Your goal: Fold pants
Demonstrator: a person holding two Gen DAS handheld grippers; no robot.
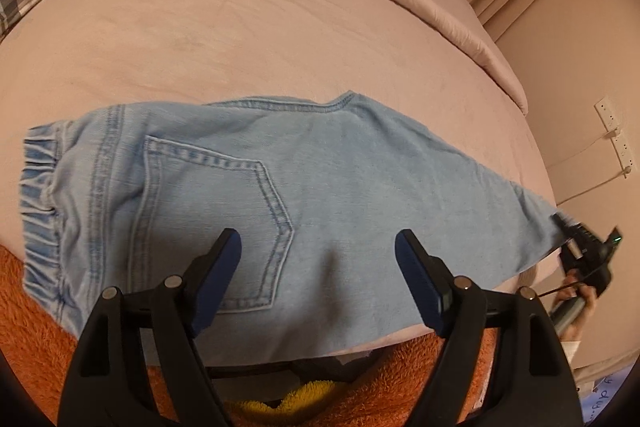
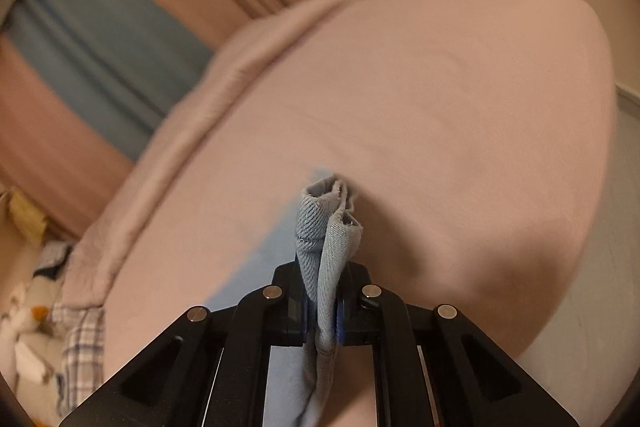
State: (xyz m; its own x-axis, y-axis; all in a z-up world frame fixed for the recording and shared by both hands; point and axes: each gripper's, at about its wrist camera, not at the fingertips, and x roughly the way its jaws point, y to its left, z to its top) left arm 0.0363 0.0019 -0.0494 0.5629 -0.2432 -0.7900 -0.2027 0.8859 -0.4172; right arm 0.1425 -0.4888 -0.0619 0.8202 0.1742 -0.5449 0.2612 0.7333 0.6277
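STEP: fold legs toward waistband | PANTS point(image 1: 320, 179): flat on bed point(image 1: 240, 27) | RIGHT hand-held gripper point(image 2: 322, 323): clamped on bunched hem | LEFT hand-held gripper point(image 1: 318, 259): jaws apart, holding nothing, above seat | ADVICE: keep clamp firm, carry hem level, align edges

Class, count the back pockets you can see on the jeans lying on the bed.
1: a back pocket near the waistband, just beyond the open left gripper. Others may be hidden underneath.
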